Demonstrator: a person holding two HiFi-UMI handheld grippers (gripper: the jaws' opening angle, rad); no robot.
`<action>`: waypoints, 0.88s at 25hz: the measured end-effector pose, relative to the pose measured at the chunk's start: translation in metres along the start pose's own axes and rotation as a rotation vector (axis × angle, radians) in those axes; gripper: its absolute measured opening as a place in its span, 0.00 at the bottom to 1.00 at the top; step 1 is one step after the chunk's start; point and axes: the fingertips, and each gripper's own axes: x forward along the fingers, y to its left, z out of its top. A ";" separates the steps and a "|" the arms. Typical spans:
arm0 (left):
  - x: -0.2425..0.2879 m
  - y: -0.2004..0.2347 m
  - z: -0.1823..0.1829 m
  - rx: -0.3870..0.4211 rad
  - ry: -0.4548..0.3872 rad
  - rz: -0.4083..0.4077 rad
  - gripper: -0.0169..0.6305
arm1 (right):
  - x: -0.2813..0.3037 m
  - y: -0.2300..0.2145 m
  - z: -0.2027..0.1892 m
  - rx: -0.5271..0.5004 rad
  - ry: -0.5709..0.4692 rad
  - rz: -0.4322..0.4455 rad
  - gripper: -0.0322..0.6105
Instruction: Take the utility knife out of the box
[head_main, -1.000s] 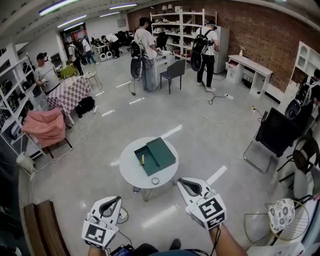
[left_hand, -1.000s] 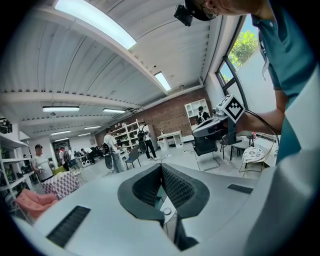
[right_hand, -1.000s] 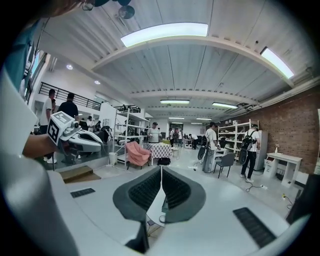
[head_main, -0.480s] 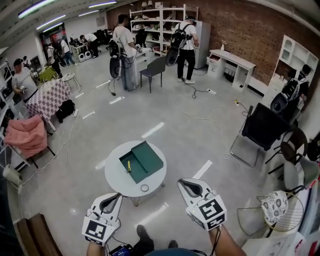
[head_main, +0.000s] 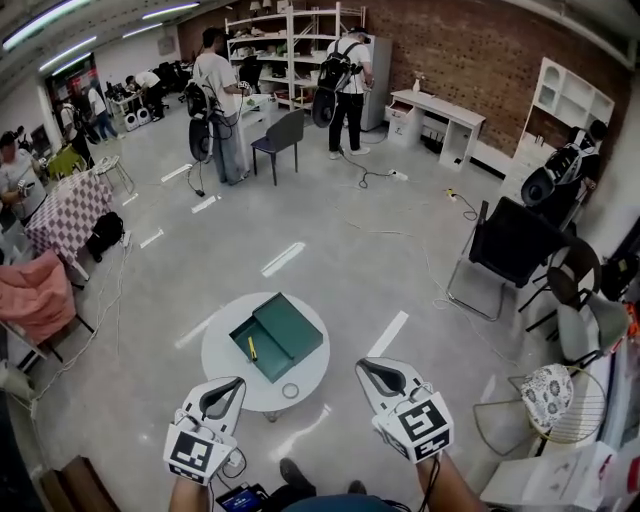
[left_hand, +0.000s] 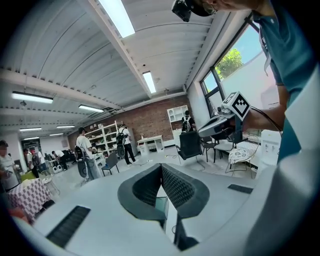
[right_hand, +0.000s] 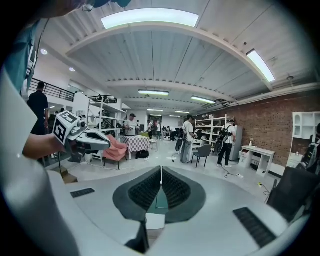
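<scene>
Box (head_main: 296, 324) sits mid table (head_main: 222, 368), knife (head_main: 251, 348) inside on its left side, little ring (head_main: 290, 391) on the table's near edge.

You had open floor (head_main: 380, 290) all round the table (head_main: 225, 362). The box (head_main: 264, 360) stood open from above. Its lid (head_main: 292, 326) lay along its right side, and a small ring (head_main: 290, 391) sat by the table's near rim.
</scene>
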 end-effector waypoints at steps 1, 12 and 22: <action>0.003 0.007 -0.003 0.002 0.003 -0.009 0.05 | 0.007 0.000 0.000 0.004 0.004 -0.007 0.11; 0.019 0.081 -0.035 -0.010 0.002 -0.066 0.05 | 0.080 0.017 0.008 0.027 0.032 -0.047 0.11; 0.011 0.153 -0.054 0.000 -0.003 -0.071 0.05 | 0.136 0.040 0.041 0.007 0.036 -0.070 0.11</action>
